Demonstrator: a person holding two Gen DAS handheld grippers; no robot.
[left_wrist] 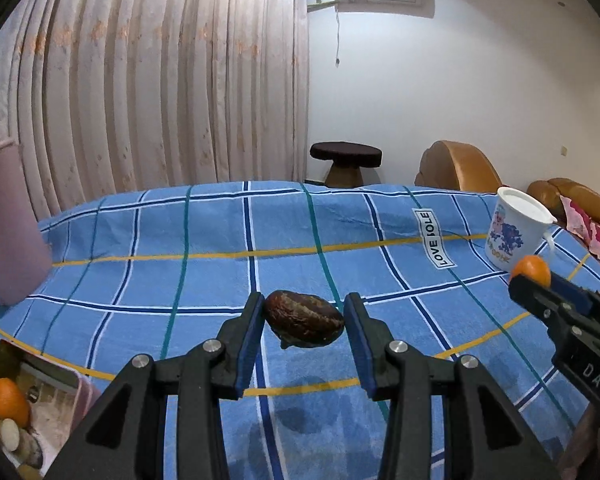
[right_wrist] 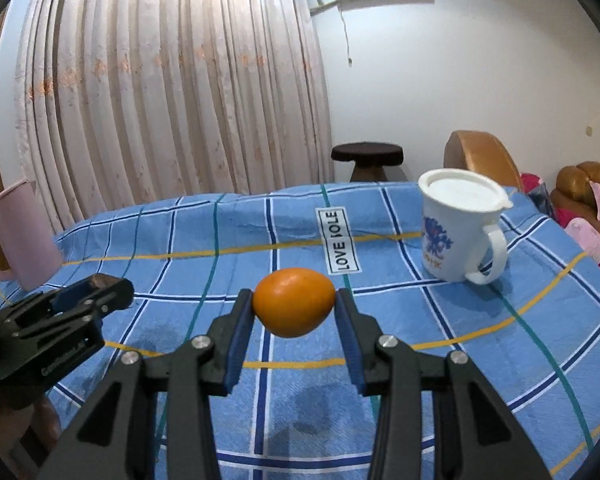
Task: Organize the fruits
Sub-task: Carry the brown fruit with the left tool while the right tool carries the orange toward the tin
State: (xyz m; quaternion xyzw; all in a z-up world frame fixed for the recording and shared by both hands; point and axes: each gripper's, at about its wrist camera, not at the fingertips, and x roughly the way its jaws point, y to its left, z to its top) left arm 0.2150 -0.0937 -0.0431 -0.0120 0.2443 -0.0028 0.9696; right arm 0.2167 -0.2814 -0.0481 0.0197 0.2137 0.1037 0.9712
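Observation:
My left gripper (left_wrist: 305,322) is shut on a dark brown wrinkled fruit (left_wrist: 303,323) and holds it above the blue checked cloth (left_wrist: 204,276). My right gripper (right_wrist: 294,310) is shut on an orange fruit (right_wrist: 294,307), also held above the cloth. The right gripper with its orange fruit (left_wrist: 532,270) shows at the right of the left wrist view. The left gripper (right_wrist: 100,292) shows at the left of the right wrist view. A pink container (left_wrist: 83,390) at the lower left holds an orange fruit (left_wrist: 9,400) and several other pieces.
A white lidded mug (right_wrist: 460,228) with a blue print stands on the cloth at the right, also in the left wrist view (left_wrist: 516,234). A pink jug (right_wrist: 20,232) stands at the left edge. A curtain, a dark stool (left_wrist: 346,160) and brown sofas stand beyond the table.

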